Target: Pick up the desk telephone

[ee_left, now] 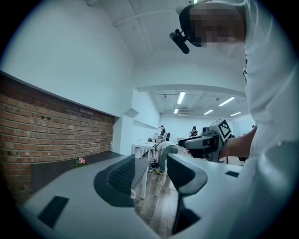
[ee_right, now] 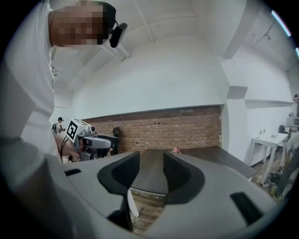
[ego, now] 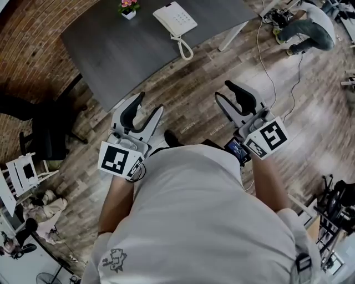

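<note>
The white desk telephone (ego: 175, 18) lies on the far part of a dark grey table (ego: 122, 50), and its coiled cord (ego: 184, 49) hangs over the near edge. Both grippers are held over the wooden floor, short of the table and well away from the phone. My left gripper (ego: 145, 111) is open with nothing between its jaws, and the left gripper view (ee_left: 149, 175) shows the gap empty too. My right gripper (ego: 229, 94) is also open and empty, its jaws (ee_right: 145, 175) pointing at the table's edge. Neither gripper view shows the phone.
A small pot of pink flowers (ego: 128, 8) stands on the table left of the phone. A black chair (ego: 47, 133) sits at the left by the brick wall. A person (ego: 308, 25) bends over at the upper right, near cables on the floor. A white table leg (ego: 233, 36) stands ahead.
</note>
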